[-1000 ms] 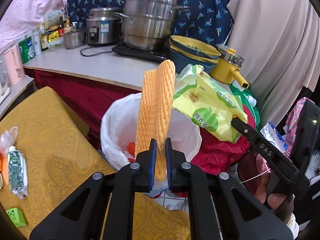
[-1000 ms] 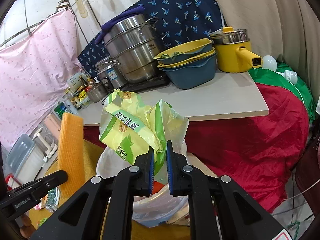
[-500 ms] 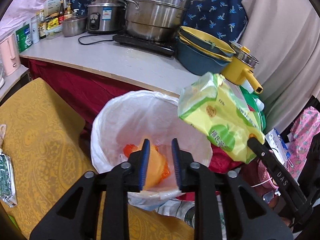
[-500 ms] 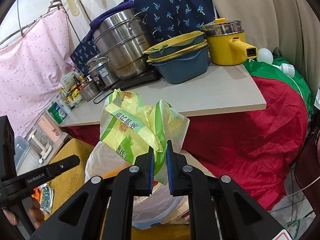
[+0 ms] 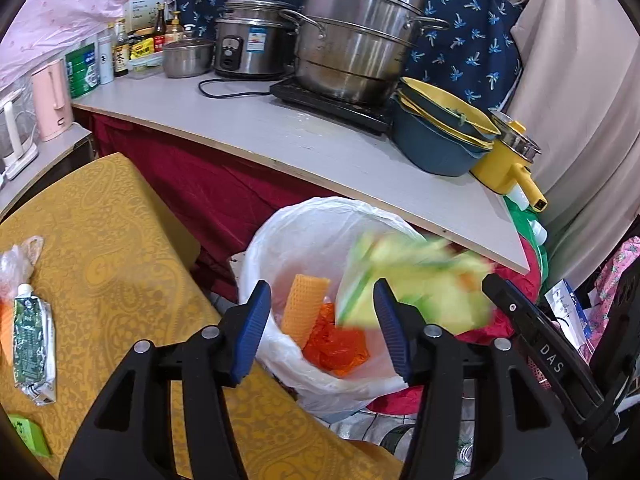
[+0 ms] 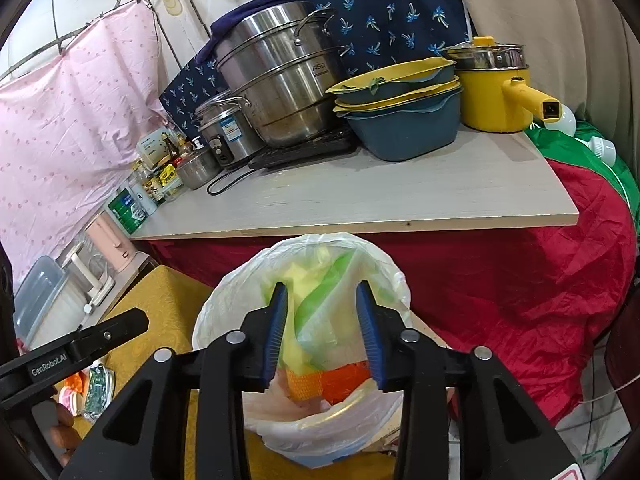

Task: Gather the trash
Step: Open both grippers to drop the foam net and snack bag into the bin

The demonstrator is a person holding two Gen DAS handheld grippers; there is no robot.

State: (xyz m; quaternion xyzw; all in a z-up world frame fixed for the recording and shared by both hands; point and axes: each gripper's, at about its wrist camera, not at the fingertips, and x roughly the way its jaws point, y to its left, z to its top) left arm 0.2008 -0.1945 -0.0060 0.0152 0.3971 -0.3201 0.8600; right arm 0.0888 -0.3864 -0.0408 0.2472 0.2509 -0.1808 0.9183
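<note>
A bin lined with a white plastic bag (image 5: pixel 280 236) (image 6: pixel 228 300) stands between the yellow-clothed table and the counter. Inside it lie the orange foam net (image 5: pixel 304 312) and crumpled orange plastic (image 5: pixel 340 348). The yellow-green snack bag (image 5: pixel 420 284) (image 6: pixel 316 300) is blurred, dropping into the bin. My left gripper (image 5: pixel 320 320) is open and empty above the bin's near rim. My right gripper (image 6: pixel 322 328) is open and empty above the bin; its finger (image 5: pixel 532 340) shows at the right of the left wrist view.
On the yellow tablecloth (image 5: pixel 100 240) at left lie a green-white pouch (image 5: pixel 32 340), a clear plastic bag (image 5: pixel 16 260) and a small green packet (image 5: pixel 28 436). The counter (image 5: pixel 320 140) behind holds steel pots, bowls and a yellow pot. Red cloth (image 6: pixel 540 280) hangs at right.
My left gripper opened and dropped the orange foam net into the bin. My right gripper then opened and let go of the yellow-green snack bag, which is falling into the bin.
</note>
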